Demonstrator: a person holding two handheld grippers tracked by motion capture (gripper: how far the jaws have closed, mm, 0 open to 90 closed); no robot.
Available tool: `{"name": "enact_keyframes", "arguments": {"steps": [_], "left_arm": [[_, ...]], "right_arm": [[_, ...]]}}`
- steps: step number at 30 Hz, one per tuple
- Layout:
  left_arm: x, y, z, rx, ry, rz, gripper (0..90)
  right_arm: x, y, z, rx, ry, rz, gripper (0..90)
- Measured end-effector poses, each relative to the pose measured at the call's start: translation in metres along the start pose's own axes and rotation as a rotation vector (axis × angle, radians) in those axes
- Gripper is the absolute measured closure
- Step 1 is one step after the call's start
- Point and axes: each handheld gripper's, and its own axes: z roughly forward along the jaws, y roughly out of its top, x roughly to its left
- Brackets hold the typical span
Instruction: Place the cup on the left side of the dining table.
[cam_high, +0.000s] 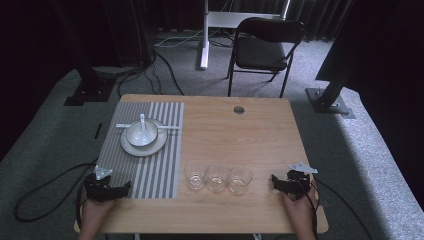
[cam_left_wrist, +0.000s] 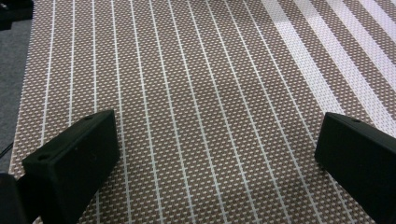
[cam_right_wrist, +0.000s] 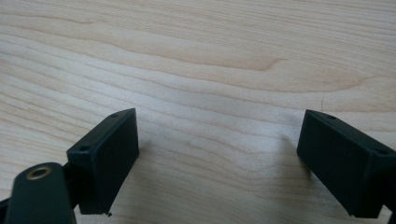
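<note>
Both grippers rest low at the near edge of the table with their jaws spread wide and nothing between them: the left gripper (cam_high: 107, 188) sits at about 7 o'clock on the tabletop, over the near left corner of the striped placemat (cam_high: 160, 165), and in the left gripper view its jaws stand apart above bare weave; the right gripper (cam_high: 289, 184) sits at about 5 o'clock, and in the right gripper view its jaws gape over plain wood. The nearest things to them are three clear glasses (cam_high: 218, 178), standing upright in a tight row at 6 o'clock between the two grippers, seemingly touching or just beside one another. Farther out, at about 10 o'clock, a white plate (cam_high: 131, 147) carries a bowl (cam_high: 141, 134) with a spoon (cam_high: 143, 120) leaning in it and what looks like a utensil lying behind. The main risk, as I judge it, lies in that crowded row: a jaw pushed in beside one glass has little room and could knock its neighbour over or send it off the near edge. Smooth, round glass may also slip or twist out of hard flat jaws if gripped off-centre or too lightly. The left gripper, starting on the mat, could snag and drag the weave, shifting the plate and bowl. Trailing cables could sweep a glass too.
</note>
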Motion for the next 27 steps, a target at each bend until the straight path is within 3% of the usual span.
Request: {"name": "enact_keyframes", "arguments": {"steps": [16, 27], "left_arm": [[0.0011, -0.0024, -0.0026, 0.002, -0.039, 0.042, 0.2], [0.0026, -0.0014, -0.0101, -0.001, -0.097, 0.081, 0.3]], "right_arm": [[-0.0001, 0.0, 0.0, 0.0, 0.0, 0.0, 12.4], [0.0, 0.0, 0.0, 0.0, 0.0, 0.0, 12.4]]}}
